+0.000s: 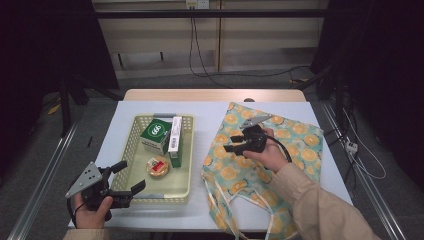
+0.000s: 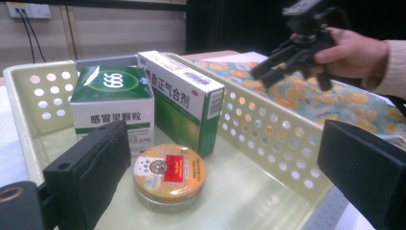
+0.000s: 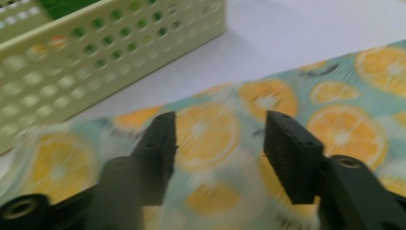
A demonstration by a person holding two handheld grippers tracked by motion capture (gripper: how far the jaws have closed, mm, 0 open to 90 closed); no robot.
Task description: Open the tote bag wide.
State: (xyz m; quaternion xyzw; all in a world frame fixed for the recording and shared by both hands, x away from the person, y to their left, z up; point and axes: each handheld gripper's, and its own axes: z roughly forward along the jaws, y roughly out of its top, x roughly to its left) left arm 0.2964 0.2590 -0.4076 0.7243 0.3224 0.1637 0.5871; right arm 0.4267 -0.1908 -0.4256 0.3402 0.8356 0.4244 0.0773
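Orange-print cloth of the bag (image 1: 270, 150), spread flat and closed on the right half of the table (image 1: 210, 107), handles trailing toward the near edge. Nothing packed yet, by the look of it: green box (image 1: 155, 134), long box (image 1: 175, 134) and tin (image 1: 158, 167) all inside the basket (image 1: 131, 145) on the left, boxes at the far end, tin in front of them. Right gripper (image 1: 231, 143) hovering low over the bag, fingers (image 3: 292, 153) parted, nothing but printed cloth showing between them. Left gripper (image 1: 134, 175) at the basket's near corner, fingers (image 2: 91, 163) spread wide and empty, one inside the wall, one outside, the tin just ahead. Probably left to do: open the bag's mouth, lift out each item, drop it in. Underneath, a pale sheet over a wooden top, a strip of wood bare at the far edge. Beyond, grey floor, black cables (image 1: 200, 60) hanging from a socket (image 1: 196, 4) on a beige wall, dark frames on both sides, metal rails (image 1: 45, 170) along the floor.
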